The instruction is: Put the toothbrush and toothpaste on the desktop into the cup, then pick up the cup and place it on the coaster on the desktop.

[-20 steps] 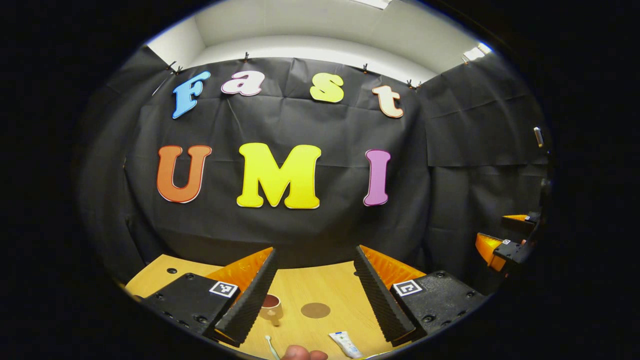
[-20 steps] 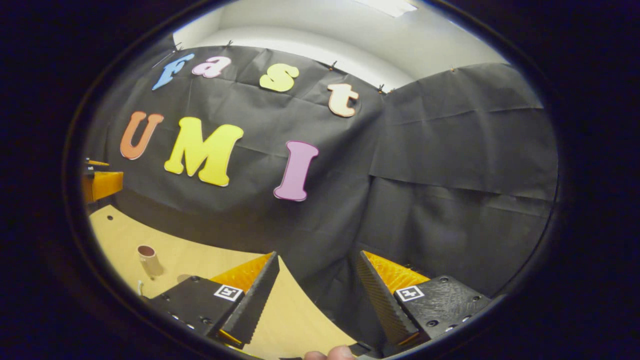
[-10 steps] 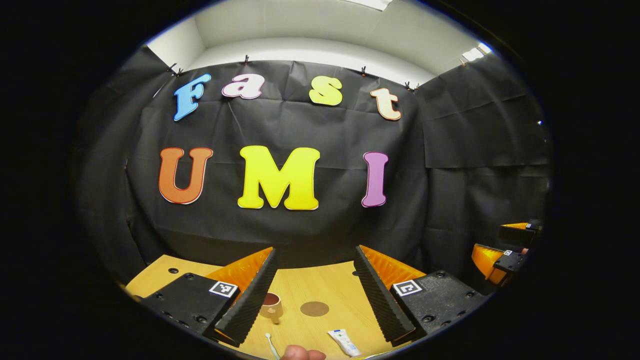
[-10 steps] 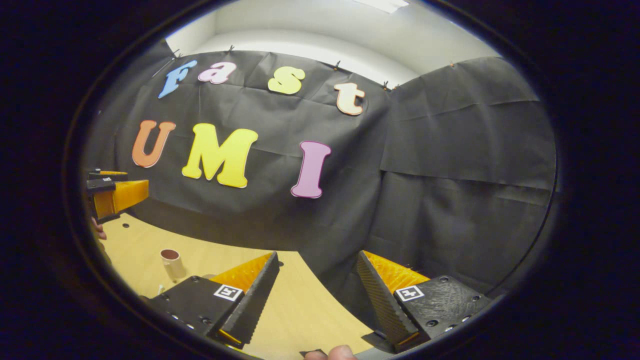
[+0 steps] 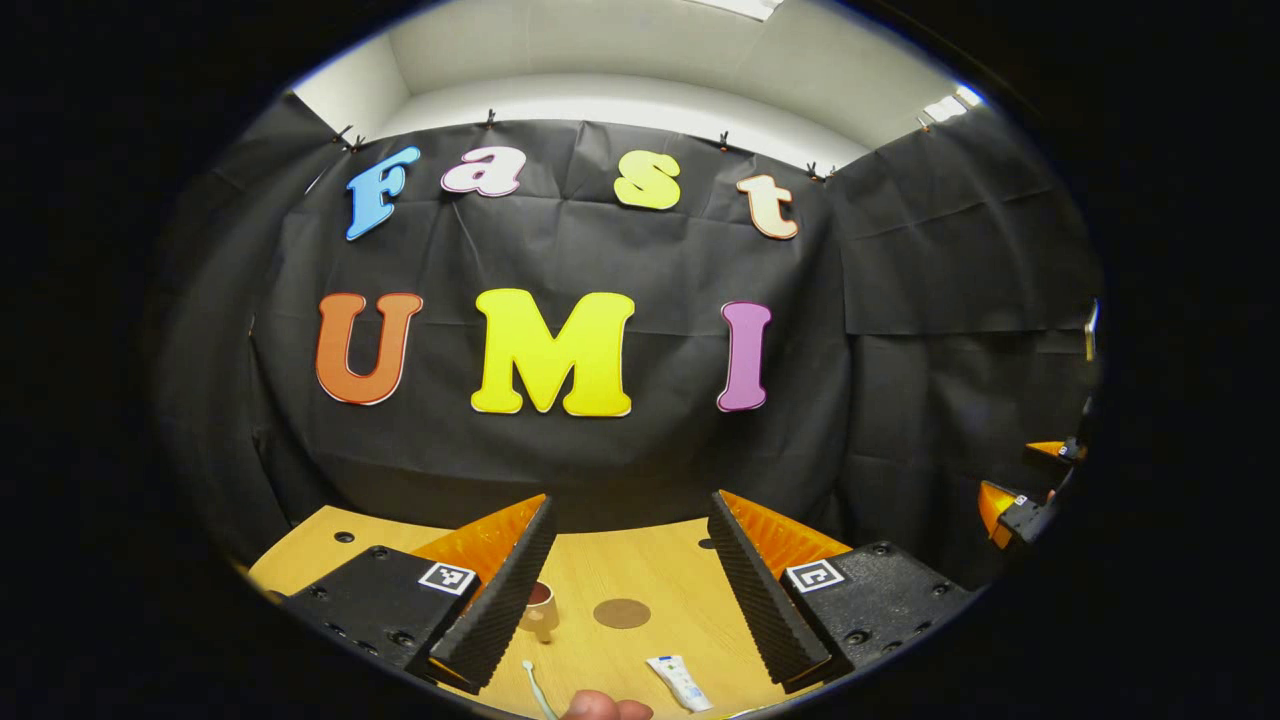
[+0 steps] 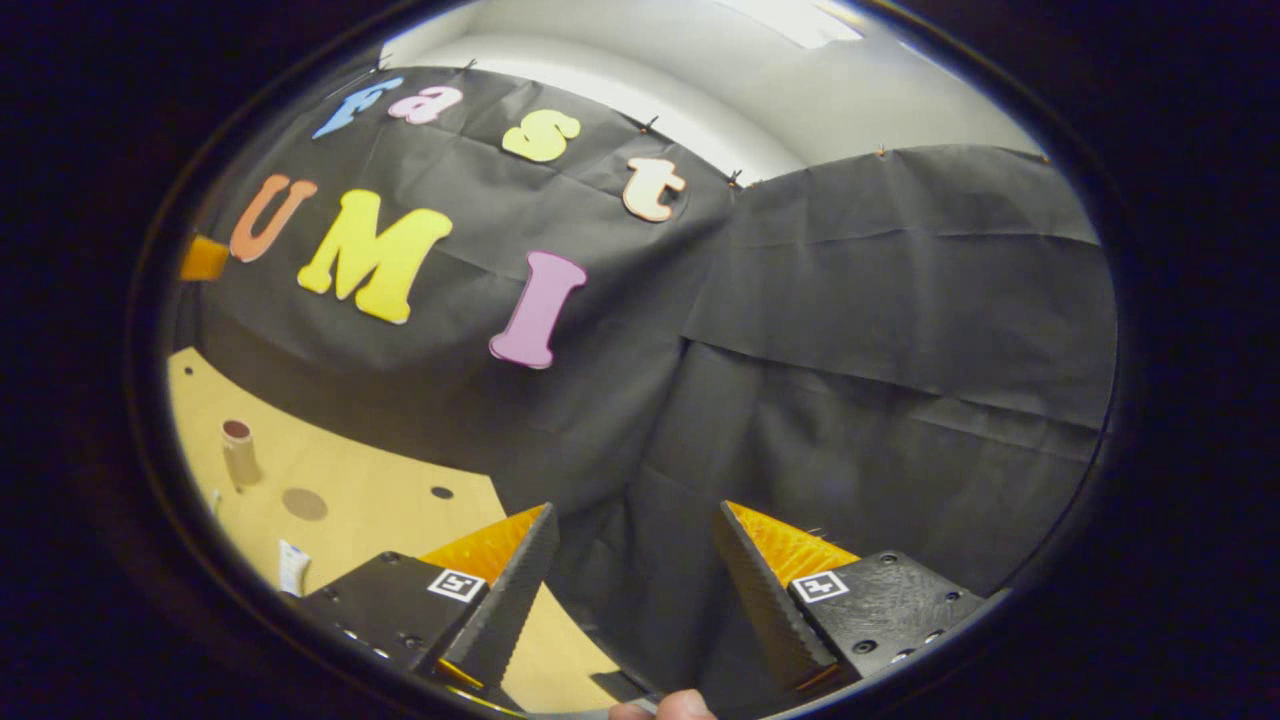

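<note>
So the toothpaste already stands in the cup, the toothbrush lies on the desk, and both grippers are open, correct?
Not quite: in the left gripper view the toothpaste lies flat on the desk, apart from the cup. The toothbrush and the open grippers are as stated.

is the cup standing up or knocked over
Upright: in the right gripper view the cup stands on the desktop with its open mouth facing up, beside the coaster.
</note>
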### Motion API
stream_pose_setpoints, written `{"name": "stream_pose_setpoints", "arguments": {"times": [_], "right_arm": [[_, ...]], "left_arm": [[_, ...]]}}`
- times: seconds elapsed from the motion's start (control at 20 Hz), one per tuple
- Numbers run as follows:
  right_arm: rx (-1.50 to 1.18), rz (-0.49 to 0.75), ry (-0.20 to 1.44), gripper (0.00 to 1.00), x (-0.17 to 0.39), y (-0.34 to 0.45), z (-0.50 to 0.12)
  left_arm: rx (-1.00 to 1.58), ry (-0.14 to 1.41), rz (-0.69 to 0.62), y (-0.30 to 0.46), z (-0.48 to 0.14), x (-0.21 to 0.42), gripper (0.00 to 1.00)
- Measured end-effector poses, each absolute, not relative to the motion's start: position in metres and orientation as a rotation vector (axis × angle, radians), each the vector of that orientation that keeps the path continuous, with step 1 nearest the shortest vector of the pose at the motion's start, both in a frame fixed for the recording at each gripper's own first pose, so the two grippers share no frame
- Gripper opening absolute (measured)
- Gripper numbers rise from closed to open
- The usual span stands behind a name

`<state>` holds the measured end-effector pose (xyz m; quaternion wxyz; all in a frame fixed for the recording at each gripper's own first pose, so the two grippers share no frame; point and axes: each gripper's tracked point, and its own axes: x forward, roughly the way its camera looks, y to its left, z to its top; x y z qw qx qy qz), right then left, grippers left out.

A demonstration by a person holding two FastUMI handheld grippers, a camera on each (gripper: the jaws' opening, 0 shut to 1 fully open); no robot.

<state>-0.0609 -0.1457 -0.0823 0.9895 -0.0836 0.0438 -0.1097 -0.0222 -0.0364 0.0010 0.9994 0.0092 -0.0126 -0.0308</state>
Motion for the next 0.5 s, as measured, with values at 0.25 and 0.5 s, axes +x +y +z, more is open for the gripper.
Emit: {"name": "stream_pose_setpoints", "arguments": {"times": [0.25, 0.5], "right_arm": [[-0.052, -0.063, 0.125, 0.99, -0.092, -0.085, -0.080], [0.019, 0.132, 0.080, 0.98, -0.083, 0.010, -0.042]], "left_arm": [[0.014, -0.021, -0.083, -0.050, -0.001, -0.021, 0.96], [0.004, 0.007, -0.030, -0.024, -0.012, -0.027, 0.97]]}}
